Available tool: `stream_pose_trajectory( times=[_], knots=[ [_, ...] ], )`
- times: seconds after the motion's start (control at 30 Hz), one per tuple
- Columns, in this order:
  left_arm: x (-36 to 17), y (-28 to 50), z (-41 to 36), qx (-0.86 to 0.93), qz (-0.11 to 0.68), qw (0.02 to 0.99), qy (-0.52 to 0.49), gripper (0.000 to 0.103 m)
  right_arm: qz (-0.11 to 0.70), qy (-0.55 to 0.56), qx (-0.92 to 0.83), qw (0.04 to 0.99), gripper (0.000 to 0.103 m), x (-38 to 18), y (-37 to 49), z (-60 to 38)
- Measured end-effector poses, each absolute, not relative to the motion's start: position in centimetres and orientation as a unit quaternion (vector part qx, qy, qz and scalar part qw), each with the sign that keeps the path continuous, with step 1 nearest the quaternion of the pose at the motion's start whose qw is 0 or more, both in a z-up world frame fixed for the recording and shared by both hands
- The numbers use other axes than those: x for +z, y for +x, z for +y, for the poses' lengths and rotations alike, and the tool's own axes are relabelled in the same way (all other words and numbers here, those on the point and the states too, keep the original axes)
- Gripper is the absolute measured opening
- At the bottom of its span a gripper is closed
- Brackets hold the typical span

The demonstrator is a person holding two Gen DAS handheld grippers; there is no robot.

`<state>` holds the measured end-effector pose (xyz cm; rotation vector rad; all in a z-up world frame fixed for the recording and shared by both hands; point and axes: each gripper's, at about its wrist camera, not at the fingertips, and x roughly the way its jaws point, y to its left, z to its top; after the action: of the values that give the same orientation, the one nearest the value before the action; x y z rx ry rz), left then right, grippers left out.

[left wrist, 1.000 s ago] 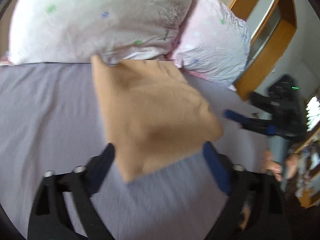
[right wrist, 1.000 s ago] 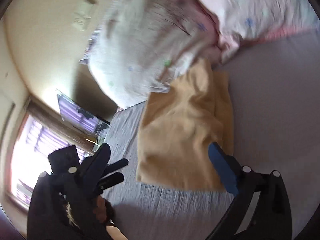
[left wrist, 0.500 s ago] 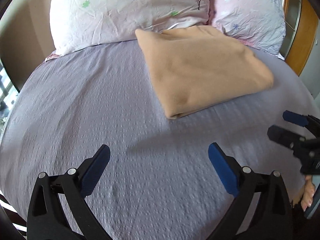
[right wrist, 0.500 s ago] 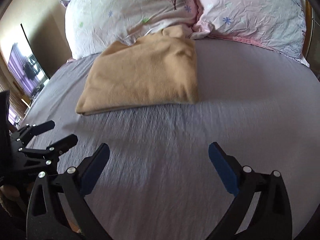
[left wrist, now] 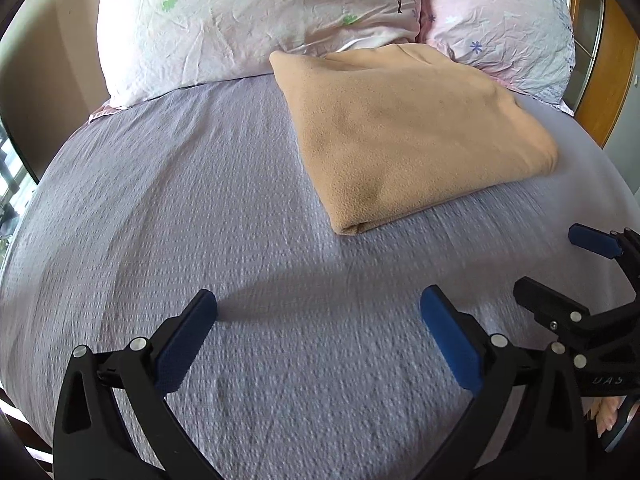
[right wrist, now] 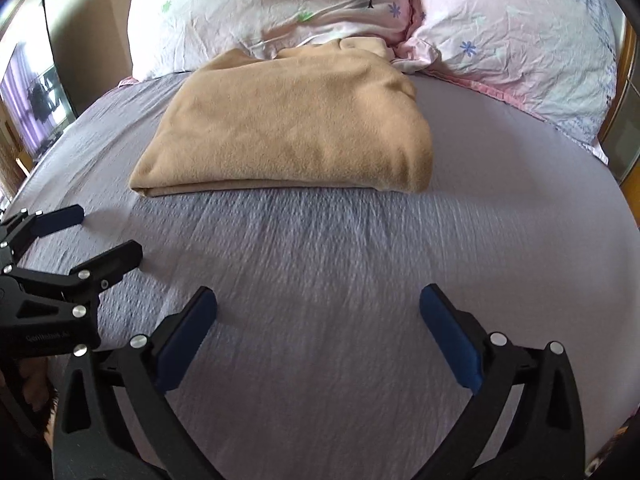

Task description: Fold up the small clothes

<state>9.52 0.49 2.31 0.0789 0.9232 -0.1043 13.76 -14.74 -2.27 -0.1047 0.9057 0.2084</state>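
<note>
A tan fleece garment [left wrist: 408, 132] lies folded into a flat rectangle on the grey bedsheet [left wrist: 200, 208], its far edge against the pillows. It also shows in the right wrist view [right wrist: 296, 124]. My left gripper [left wrist: 318, 320] is open and empty, held over bare sheet well short of the garment. My right gripper [right wrist: 318, 318] is open and empty too, also short of the garment. Each gripper shows in the other's view: the right one [left wrist: 560, 272] at the right edge, the left one [right wrist: 80, 240] at the left edge.
Two pale floral pillows [left wrist: 256, 20] [left wrist: 504, 20] lie at the head of the bed. A wooden frame [left wrist: 616, 64] stands at the right. A dark screen [right wrist: 36, 96] stands beyond the bed's left side.
Both grippers have pulled back from the garment toward the near side of the bed and levelled out. The folded garment lies where it was, released.
</note>
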Motion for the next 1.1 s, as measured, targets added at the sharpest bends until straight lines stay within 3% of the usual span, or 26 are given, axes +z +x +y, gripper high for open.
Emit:
stream_pose_trajectory(
  times=[1.1],
  knots=[
    [2.32, 9.46, 0.38, -0.048, 0.446, 0.893, 0.037, 0.102, 0.438, -0.049, 0.093, 0.893, 0.101, -2.21, 13.62, -14.78]
  ],
)
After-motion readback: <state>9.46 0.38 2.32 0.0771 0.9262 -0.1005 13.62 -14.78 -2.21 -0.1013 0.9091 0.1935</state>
